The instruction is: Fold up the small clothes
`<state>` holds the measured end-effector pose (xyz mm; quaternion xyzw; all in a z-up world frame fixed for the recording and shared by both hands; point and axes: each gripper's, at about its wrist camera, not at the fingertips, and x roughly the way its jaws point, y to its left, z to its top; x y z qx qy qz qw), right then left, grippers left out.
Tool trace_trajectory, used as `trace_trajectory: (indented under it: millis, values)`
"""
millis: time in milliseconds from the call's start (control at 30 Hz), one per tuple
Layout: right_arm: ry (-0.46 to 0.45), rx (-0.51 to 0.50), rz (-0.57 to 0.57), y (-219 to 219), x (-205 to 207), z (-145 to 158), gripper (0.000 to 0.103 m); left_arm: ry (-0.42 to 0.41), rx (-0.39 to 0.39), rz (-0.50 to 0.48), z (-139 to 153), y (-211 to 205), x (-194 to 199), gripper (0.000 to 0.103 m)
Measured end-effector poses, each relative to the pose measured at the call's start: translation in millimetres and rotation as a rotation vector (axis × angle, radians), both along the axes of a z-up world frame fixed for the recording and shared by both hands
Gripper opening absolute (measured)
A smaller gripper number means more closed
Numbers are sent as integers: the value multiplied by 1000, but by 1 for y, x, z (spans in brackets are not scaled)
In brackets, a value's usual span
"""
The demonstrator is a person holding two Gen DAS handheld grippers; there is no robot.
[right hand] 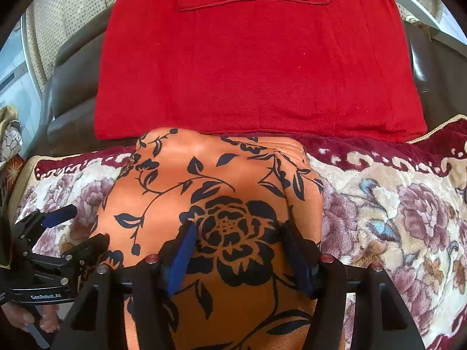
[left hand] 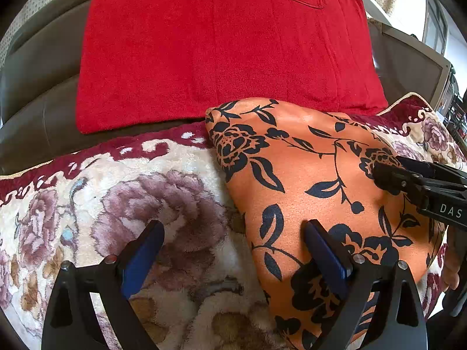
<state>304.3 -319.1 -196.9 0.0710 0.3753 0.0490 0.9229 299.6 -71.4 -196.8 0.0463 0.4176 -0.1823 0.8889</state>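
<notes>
Leftmost, the left claw (left hand: 233,250) stands apart, one finger over the plush floral blanket (left hand: 87,204), the other over the left edge of the orange garment (left hand: 306,169); nothing is gripped. Centrally, the garment, printed with black flowers, lies folded on the blanket, its far edge touching the red cushion (right hand: 256,67). Rightward, the right claw (right hand: 242,250) sits half spread, both fingers resting on the garment's large flower; whether the pads pinch the cloth cannot be told. Beyond, the blanket continues bare.
</notes>
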Motion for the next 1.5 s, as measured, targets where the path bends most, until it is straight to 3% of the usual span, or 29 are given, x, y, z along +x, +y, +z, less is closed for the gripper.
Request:
trace_trajectory:
  millis: [200,367,467,600,767,867,1100,1167,1333,1500]
  values:
    - [0,-3,-1,0,0,0,64,21,-17,3,0,1,2,97]
    - [2,27,16,-5,-2,2,65,60,-123,-4,9,15,6,97]
    - [-41,171,36,-31,-10,12,65,104,-237,-26,11,27,11,97]
    - [-49,386,-31,-83,-17,7,70,185,-352,-33,4,36,20,97]
    - [52,687,-96,-143,-16,-29,78,362,-469,-81,-22,29,32,97]
    - [113,792,-77,-153,-11,-47,78,441,-520,-95,-35,20,36,97]
    - [223,807,17,-129,7,-70,79,489,-602,-114,-47,4,39,96]
    - [226,831,29,-124,12,-76,85,491,-624,-106,-47,0,41,96]
    - [197,851,76,-108,23,-76,85,481,-699,-123,-42,-6,45,96]
    - [144,788,95,-91,21,-61,70,421,-660,-133,-31,-15,41,82]
